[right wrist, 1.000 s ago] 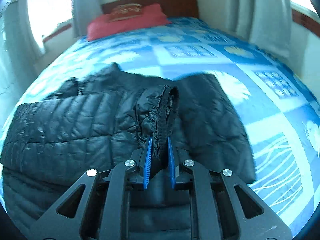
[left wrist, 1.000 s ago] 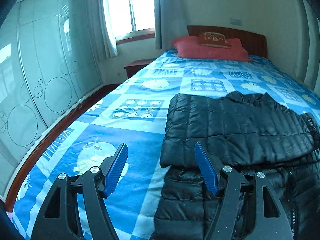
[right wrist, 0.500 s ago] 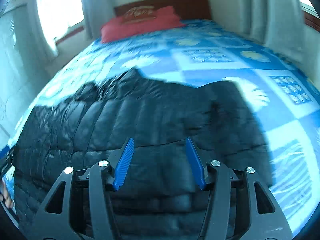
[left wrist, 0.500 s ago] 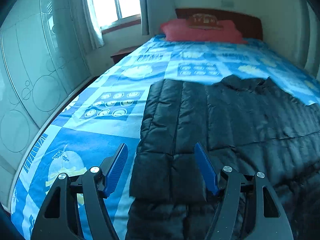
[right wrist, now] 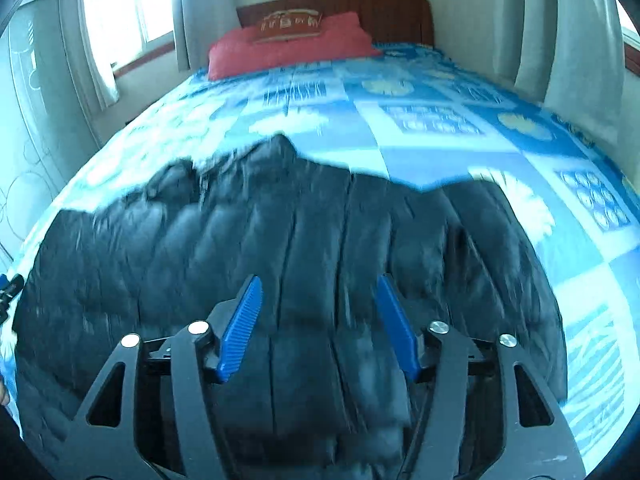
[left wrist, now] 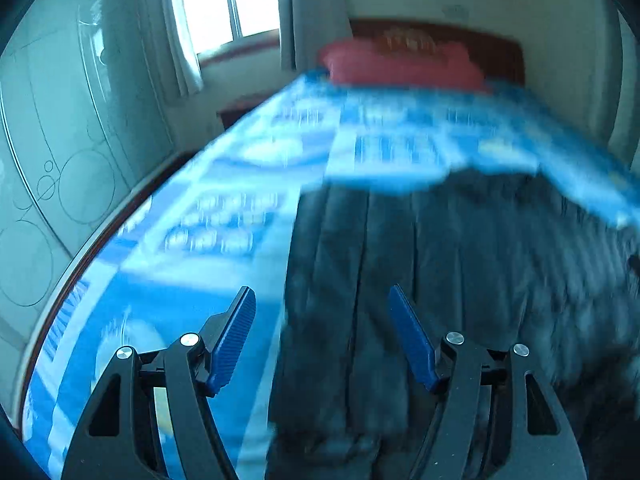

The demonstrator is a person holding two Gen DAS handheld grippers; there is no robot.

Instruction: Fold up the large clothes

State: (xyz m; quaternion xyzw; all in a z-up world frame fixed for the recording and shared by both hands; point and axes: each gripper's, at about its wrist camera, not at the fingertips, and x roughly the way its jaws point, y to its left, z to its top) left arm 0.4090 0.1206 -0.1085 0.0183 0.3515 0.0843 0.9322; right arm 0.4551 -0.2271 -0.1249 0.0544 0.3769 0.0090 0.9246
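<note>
Since a second ago, the fold of jacket pinched by the right gripper (right wrist: 320, 328) has been let go, and its blue fingers (right wrist: 240, 328) are now spread wide apart with nothing between them. The left gripper (left wrist: 322, 338) has been swung across, so that more of the jacket is seen past it than before; its blue fingers (left wrist: 232, 340) are held wide apart too, and nothing is gripped.

The big black puffy quilted jacket (right wrist: 280, 240) is laid flat on the bed with the blue and white patterned cover (right wrist: 440, 128). In the right wrist view it is spread across the middle and lower part of the frame, below both fingers. In the left wrist view the jacket (left wrist: 460, 260) fills the lower right, and its left edge is seen between the two fingers. That view is blurred.

A red pillow (right wrist: 288, 48) is seen at the top centre, against a dark wooden headboard (right wrist: 392, 16). A bright window with pale curtains (left wrist: 224, 4) is seen at the upper left.
</note>
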